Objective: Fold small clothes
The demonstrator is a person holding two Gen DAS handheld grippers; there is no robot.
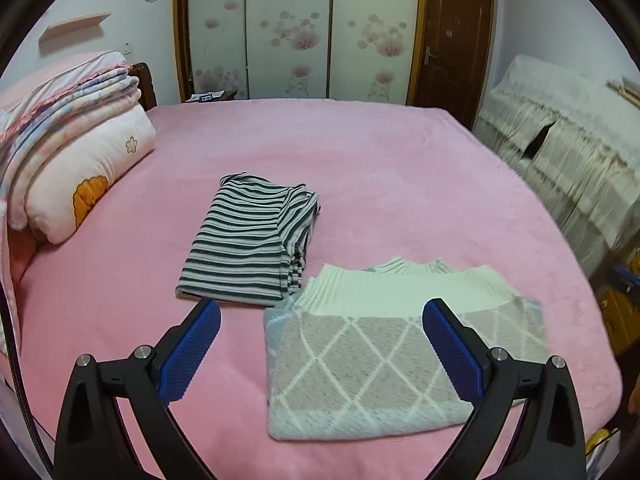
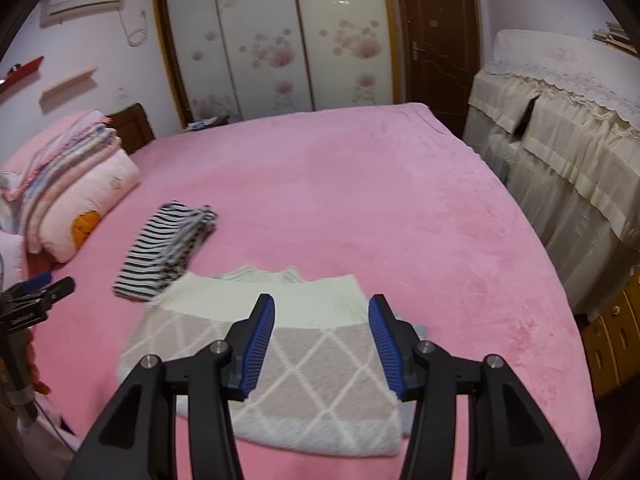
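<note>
A folded sweater (image 1: 372, 360) (image 2: 304, 368), grey with a white diamond pattern and a pale ribbed band, lies flat on the pink bed (image 1: 360, 152) (image 2: 360, 184) near its front edge. A folded striped garment (image 1: 252, 240) (image 2: 168, 244), dark and white, rests just behind it to the left. My left gripper (image 1: 322, 312) hangs above the sweater's left part, jaws wide open with nothing between them. My right gripper (image 2: 322, 312) hovers over the sweater's middle, jaws open and empty. The left gripper's black tip (image 2: 44, 292) shows at the left edge of the right wrist view.
Folded quilts and a pillow (image 1: 72, 148) (image 2: 68, 184) are stacked at the bed's left. A cloth-covered cabinet (image 1: 568, 152) (image 2: 560, 152) stands along the right side. Wardrobe doors (image 1: 296, 28) and a brown door (image 1: 452, 36) are behind. A wooden drawer unit (image 2: 612, 332) sits at lower right.
</note>
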